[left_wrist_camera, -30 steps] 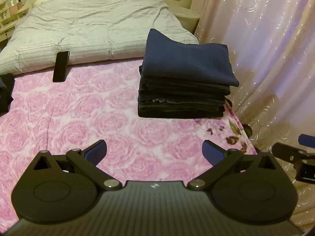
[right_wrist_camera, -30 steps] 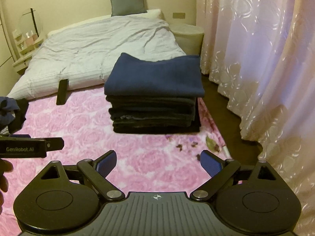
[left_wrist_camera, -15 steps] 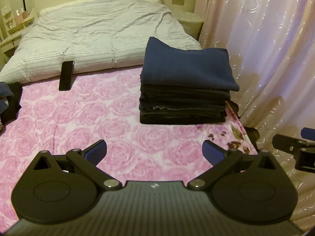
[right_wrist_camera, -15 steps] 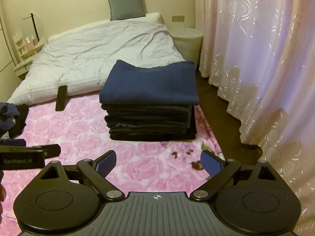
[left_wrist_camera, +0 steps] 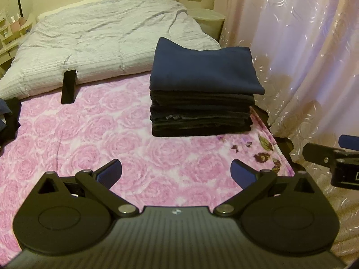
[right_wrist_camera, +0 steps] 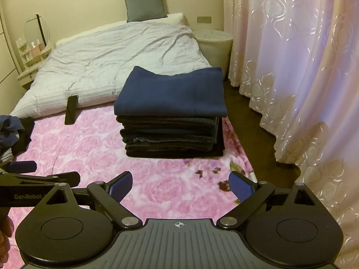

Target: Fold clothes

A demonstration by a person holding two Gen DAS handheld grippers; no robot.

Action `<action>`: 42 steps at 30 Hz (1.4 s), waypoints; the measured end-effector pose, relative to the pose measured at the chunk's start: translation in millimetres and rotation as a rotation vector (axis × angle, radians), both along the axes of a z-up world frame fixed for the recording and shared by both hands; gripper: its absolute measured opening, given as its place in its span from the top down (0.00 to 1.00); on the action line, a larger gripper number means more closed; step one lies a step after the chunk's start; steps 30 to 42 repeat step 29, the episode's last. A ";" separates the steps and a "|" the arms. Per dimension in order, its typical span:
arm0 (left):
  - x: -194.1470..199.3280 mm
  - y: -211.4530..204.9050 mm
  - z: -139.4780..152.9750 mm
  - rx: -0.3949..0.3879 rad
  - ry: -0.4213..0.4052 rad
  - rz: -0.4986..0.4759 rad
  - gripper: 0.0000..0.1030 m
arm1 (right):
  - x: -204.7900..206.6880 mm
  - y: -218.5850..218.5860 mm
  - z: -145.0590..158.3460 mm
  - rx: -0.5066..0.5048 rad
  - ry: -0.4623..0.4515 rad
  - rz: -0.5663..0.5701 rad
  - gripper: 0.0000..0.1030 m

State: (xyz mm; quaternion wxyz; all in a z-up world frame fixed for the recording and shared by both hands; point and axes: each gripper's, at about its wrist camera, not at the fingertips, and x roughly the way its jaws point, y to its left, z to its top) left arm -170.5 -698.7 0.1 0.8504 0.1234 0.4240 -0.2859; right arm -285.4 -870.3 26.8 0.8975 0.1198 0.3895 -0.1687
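Note:
A stack of folded dark clothes (left_wrist_camera: 202,98) with a navy piece on top sits on the pink rose blanket (left_wrist_camera: 101,139); it also shows in the right wrist view (right_wrist_camera: 172,114). A heap of unfolded dark clothes (right_wrist_camera: 13,132) lies at the left edge and shows in the left wrist view (left_wrist_camera: 9,121). My left gripper (left_wrist_camera: 176,171) is open and empty above the blanket, short of the stack. My right gripper (right_wrist_camera: 180,186) is open and empty, also short of the stack. Each gripper shows at the edge of the other's view.
A black phone (left_wrist_camera: 69,86) leans against the grey duvet (left_wrist_camera: 101,44) behind the blanket. A pink curtain (right_wrist_camera: 303,67) hangs at the right, with dark floor (right_wrist_camera: 251,121) and a white round bin (right_wrist_camera: 215,44) beside the bed. A shelf with a mirror (right_wrist_camera: 36,35) stands at the left.
Both grippers have drawn back and risen a little, so the stack sits slightly farther away. Both stay open and empty. The clothes have not moved.

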 end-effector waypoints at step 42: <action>-5.1 -5.1 -5.4 0.009 -0.031 -0.054 0.01 | 3.7 -0.1 -7.5 0.011 0.023 -0.009 0.08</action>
